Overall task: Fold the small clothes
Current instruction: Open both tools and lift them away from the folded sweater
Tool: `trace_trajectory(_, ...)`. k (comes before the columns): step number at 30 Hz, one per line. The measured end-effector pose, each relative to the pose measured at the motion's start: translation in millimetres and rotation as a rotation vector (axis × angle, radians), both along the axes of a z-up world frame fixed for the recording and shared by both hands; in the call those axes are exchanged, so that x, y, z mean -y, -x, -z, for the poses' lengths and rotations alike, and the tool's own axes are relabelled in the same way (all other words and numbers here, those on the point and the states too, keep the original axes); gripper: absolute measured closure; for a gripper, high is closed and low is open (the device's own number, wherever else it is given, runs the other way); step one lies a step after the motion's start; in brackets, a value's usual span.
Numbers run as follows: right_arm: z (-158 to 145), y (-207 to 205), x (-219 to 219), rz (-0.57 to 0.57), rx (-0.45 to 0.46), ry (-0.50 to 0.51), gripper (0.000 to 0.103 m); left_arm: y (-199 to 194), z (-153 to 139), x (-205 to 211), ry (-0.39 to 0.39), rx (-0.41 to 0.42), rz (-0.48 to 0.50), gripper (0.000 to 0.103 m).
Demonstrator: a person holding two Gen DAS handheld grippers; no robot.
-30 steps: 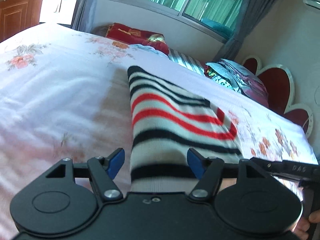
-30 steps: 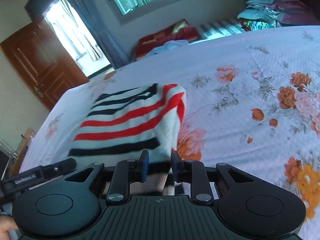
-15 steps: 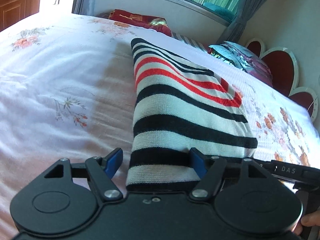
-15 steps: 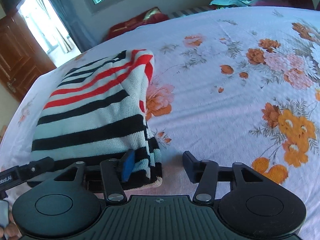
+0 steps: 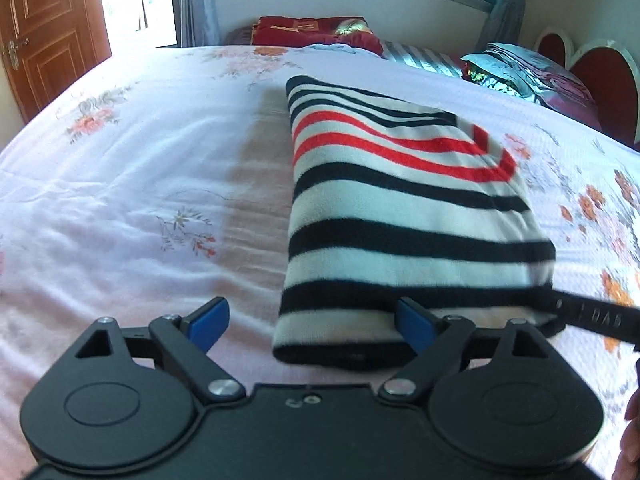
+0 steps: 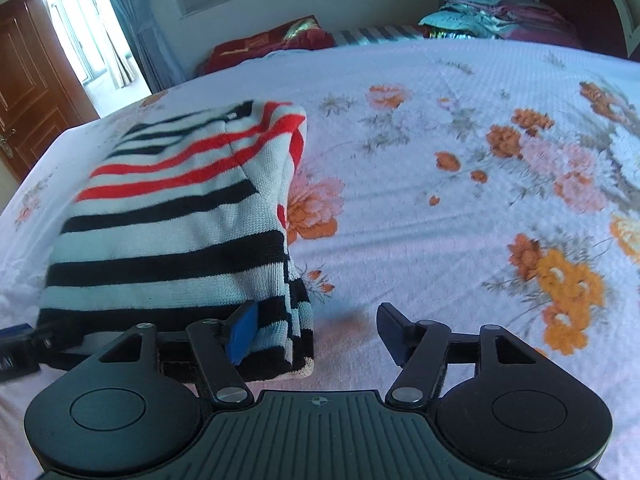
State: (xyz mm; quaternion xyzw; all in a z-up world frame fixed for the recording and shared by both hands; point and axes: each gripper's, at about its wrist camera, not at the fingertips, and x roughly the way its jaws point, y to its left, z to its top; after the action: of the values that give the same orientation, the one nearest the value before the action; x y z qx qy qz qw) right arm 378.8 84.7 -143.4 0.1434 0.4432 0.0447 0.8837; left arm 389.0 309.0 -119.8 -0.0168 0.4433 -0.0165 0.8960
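**Folded striped sweater at the near edge of the bed**

A knitted sweater (image 5: 404, 216) in white with black and red stripes is seen folded into a thick rectangle and laid flat on the bed, its near end just in front of both grippers. In the right wrist view the same sweater (image 6: 176, 232) is shown with its layered edges stacked along its right side.

It is supported by a pale bedsheet (image 5: 132, 200) printed with orange and pink flowers, which is lightly creased around the garment. Beyond the far edge of the bed a red folded blanket (image 5: 316, 30), a stack of folded bedding (image 5: 520, 68) and a heart-shaped headboard (image 5: 596, 76) are seen. A wooden door (image 5: 44, 28) stands at the left, and a window with grey curtains (image 6: 132, 28) runs along the back wall.

The left gripper (image 5: 310, 320) is spread wide, the near left part of the sweater lying between its blue pads; nothing is pinched. The right gripper (image 6: 316, 332) is likewise held wide apart, its left pad against the sweater's near right corner and its right pad over bare sheet.
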Motion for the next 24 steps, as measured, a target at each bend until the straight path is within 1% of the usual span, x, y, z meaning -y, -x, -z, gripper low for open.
trace_trajectory(2, -14, 14, 0, -0.023, 0.032, -0.006, 0.039, 15, -12, 2, -0.01, 0.024, -0.025, 0.014)
trace_trajectory(5, -38, 48, 2, -0.077, 0.098, -0.01, 0.039, 50, -37, 7, -0.065, 0.141, -0.107, 0.014)
trace_trajectory(7, -54, 75, 4, -0.114, 0.135, -0.016, 0.039, 75, -55, 11, -0.083, 0.199, -0.134, 0.014)
trace_trajectory(9, -70, 104, 8, -0.146, 0.161, -0.019, 0.039, 100, -71, 13, -0.054, 0.202, -0.121, 0.014)
trace_trajectory(12, -92, 148, 19, -0.17, 0.218, -0.022, 0.039, 136, -91, 13, 0.021, 0.21, -0.107, 0.014)
trace_trajectory(14, -106, 176, 27, -0.169, 0.259, -0.021, 0.034, 163, -102, 21, 0.001, 0.218, -0.135, 0.014)
trace_trajectory(15, -113, 191, 32, -0.168, 0.284, -0.019, 0.024, 176, -108, 26, -0.019, 0.226, -0.142, 0.014)
trace_trajectory(16, -120, 205, 36, -0.166, 0.31, -0.017, 0.016, 188, -112, 31, -0.034, 0.23, -0.147, 0.014)
trace_trajectory(17, -127, 218, 39, -0.163, 0.338, -0.015, 0.015, 201, -117, 35, -0.041, 0.228, -0.148, 0.014)
trace_trajectory(20, -146, 254, 47, -0.159, 0.4, 0.008, 0.011, 238, -129, 43, -0.023, 0.225, -0.151, 0.014)
trace_trajectory(24, -167, 295, 55, -0.132, 0.459, 0.026, 0.003, 280, -146, 57, -0.038, 0.26, -0.136, 0.014)
